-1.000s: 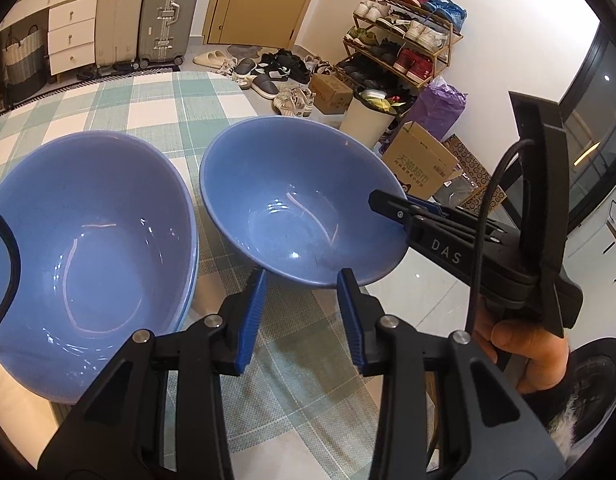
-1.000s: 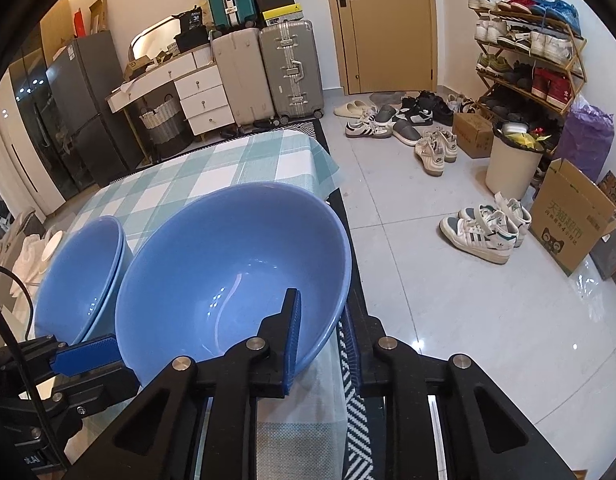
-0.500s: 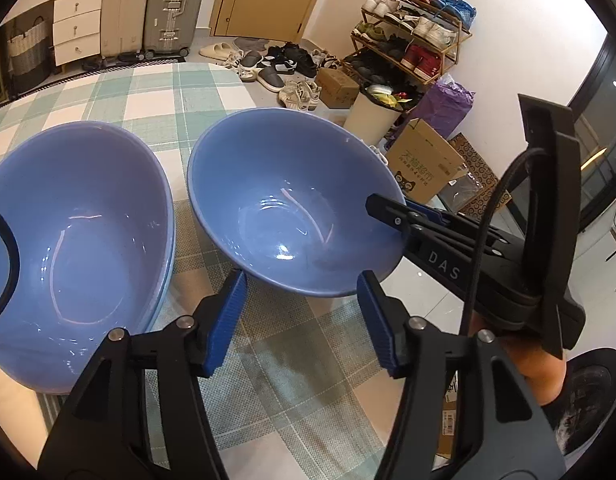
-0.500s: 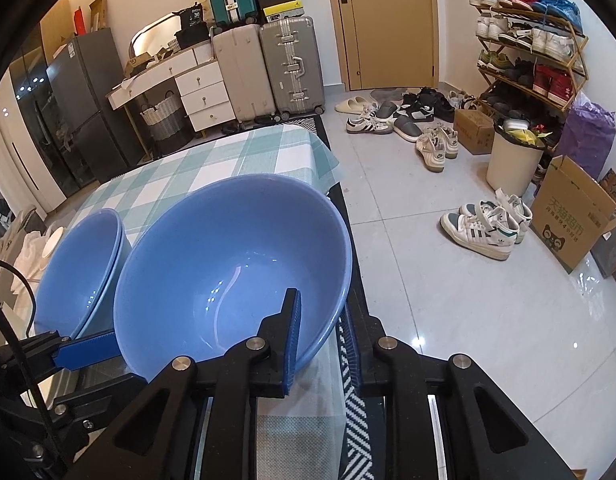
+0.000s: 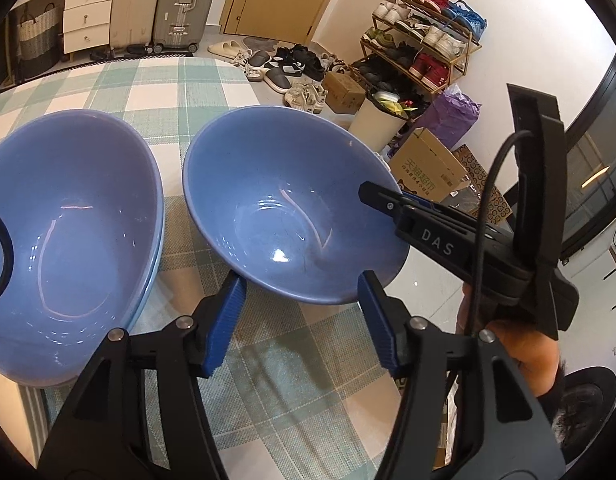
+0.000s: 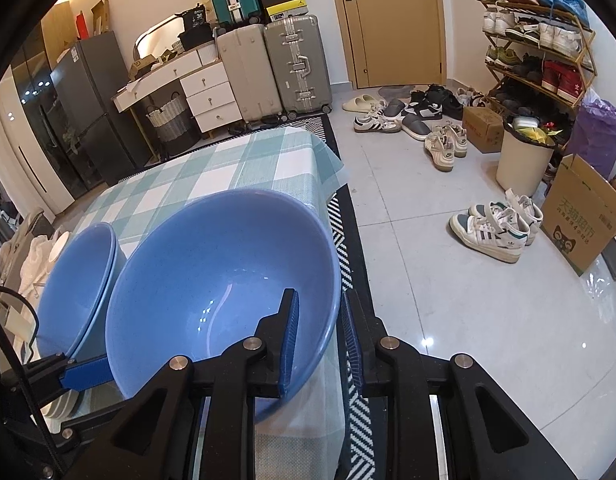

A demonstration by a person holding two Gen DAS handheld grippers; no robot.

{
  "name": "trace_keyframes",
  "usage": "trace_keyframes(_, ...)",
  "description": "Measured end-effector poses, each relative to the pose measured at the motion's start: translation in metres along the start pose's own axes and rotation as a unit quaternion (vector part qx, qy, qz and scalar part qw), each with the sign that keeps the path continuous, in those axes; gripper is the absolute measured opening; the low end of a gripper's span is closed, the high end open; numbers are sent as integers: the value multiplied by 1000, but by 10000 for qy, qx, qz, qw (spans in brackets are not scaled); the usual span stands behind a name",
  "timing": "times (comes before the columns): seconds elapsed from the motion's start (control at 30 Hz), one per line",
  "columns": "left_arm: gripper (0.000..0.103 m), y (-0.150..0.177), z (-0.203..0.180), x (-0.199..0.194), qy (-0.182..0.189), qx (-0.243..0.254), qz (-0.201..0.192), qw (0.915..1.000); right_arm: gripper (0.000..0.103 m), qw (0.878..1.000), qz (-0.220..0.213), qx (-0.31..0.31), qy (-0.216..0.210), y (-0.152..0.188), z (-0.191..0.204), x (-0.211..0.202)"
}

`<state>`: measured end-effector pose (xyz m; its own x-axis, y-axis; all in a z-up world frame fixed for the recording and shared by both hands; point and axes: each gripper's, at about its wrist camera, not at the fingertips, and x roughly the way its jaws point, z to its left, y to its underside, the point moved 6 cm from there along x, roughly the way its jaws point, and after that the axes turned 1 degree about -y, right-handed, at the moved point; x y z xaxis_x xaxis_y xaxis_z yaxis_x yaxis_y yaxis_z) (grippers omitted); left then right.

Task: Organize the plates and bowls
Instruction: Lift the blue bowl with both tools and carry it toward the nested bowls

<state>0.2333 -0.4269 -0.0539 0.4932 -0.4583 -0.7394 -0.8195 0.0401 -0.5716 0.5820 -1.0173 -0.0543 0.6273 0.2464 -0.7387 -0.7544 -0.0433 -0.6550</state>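
Stacking is the step in hand: the right gripper (image 6: 319, 340) holds a blue bowl (image 6: 212, 280) by its near rim, one finger inside the wall and the other outside, jaws pinching the rim. The bowl sits tilted over the near corner of the tabletop (image 6: 196, 184), which is covered in a green checked cloth. Whether its base rests on the cloth or hangs just above it cannot be told. Just to its left is the stack (image 6: 74, 284), blue bowls nested one in another, the two rims close but apart.

In the left wrist view the same bowl (image 5: 284, 208) shows at centre, with the right gripper (image 5: 391, 202) clamped on its right rim and a hand (image 5: 519, 344) behind it. The stack (image 5: 68, 240) lies to the left, upright on the cloth.

The left gripper (image 5: 304, 320) hovers near the bowl's front edge. Its jaws have just been opening and now stand spread about halfway, nothing between them, touching neither the bowl nor the cloth.

By the look of it, the next move calls for lifting the bowl clear of the stack's rim, carrying it left, levelling it over the stack and lowering it in before the right jaws let go. The left gripper could steady the stack, or the bowl's free rim, since a one-sided pinch lets a wide bowl tip.
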Motion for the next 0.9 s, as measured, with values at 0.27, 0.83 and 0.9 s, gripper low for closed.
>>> trace_keyframes(0.27, 50, -2, 0, -1, -68, 147, -73, 9998, 19, 9999, -107, -104, 35, -2, -2, 1)
trace_keyframes(0.83, 50, -1, -8, -16, -35, 512, -212, 9985, 19, 9992, -295, -182, 185, 3, -1, -22)
trace_keyframes(0.9, 50, -2, -10, -21, -11, 568, -264, 9980, 19, 9990, -335, -178, 215, 3, 0, -29)
